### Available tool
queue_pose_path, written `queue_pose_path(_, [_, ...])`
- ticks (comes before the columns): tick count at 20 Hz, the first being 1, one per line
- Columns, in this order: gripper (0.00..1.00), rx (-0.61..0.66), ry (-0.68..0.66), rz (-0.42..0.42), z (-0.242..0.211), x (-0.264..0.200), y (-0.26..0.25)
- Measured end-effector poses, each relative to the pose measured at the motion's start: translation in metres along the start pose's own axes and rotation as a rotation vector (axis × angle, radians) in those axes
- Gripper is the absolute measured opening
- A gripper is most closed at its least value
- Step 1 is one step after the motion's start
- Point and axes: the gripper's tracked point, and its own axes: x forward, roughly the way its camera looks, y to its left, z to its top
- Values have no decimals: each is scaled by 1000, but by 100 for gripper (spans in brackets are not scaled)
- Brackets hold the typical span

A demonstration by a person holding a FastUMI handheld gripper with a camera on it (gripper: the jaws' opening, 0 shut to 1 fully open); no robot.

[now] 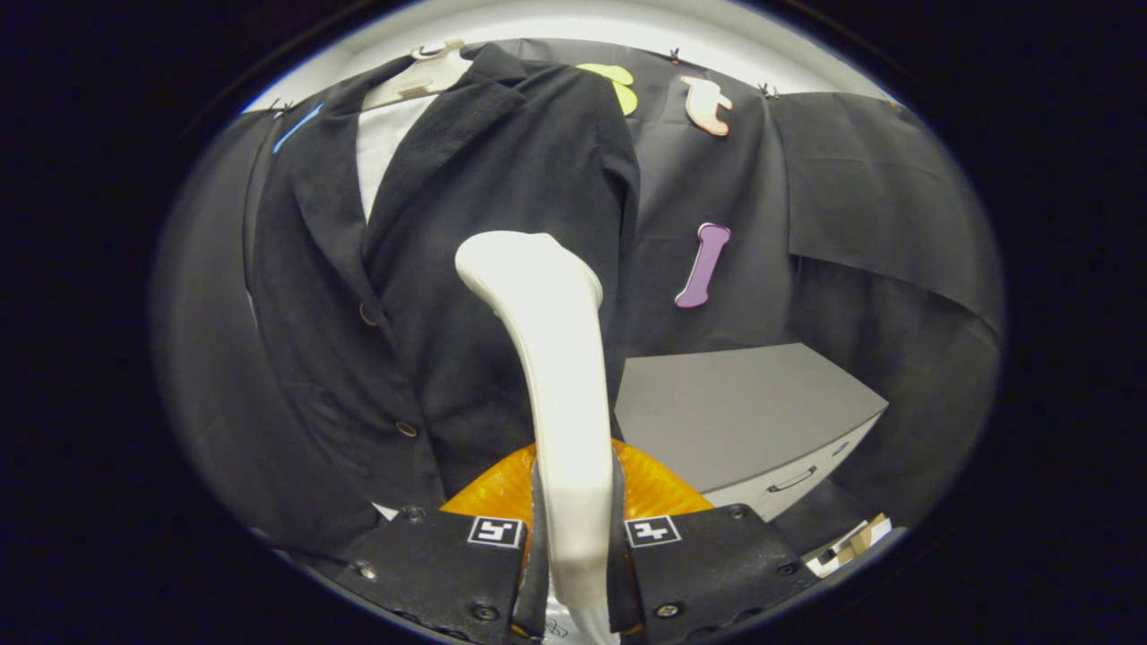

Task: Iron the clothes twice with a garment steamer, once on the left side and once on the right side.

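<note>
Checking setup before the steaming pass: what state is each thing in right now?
Gripper: shut on the steamer's handle.
Garment steamer: held upright, head just in front of the jacket.
Jacket: hanging on a hanger, buttoned.
Cabinet: drawer closed.

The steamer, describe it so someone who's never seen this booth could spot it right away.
Find the dark jacket hanging on a hanger against the black cloth wall. Just in front of its lower half rises the steamer, clamped between the tongs. It is the one pale, glossy, curved handle, widening to a flat head.
</note>
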Motion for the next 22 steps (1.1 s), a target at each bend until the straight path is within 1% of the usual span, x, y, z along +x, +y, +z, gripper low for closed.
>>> queue_pose_path(7, [28,-37,53,-7,-37,7,0])
queue_pose_path(12, [28,-87,79,-29,-65,14,-7])
queue_pose_path(16, [29,-141,73,-42,-78,16,-6])
queue_pose_path(19, [29,-153,87,-34,-91,20,-3])
queue_pose_path(22, [29,-169,71,-33,-94,19,4])
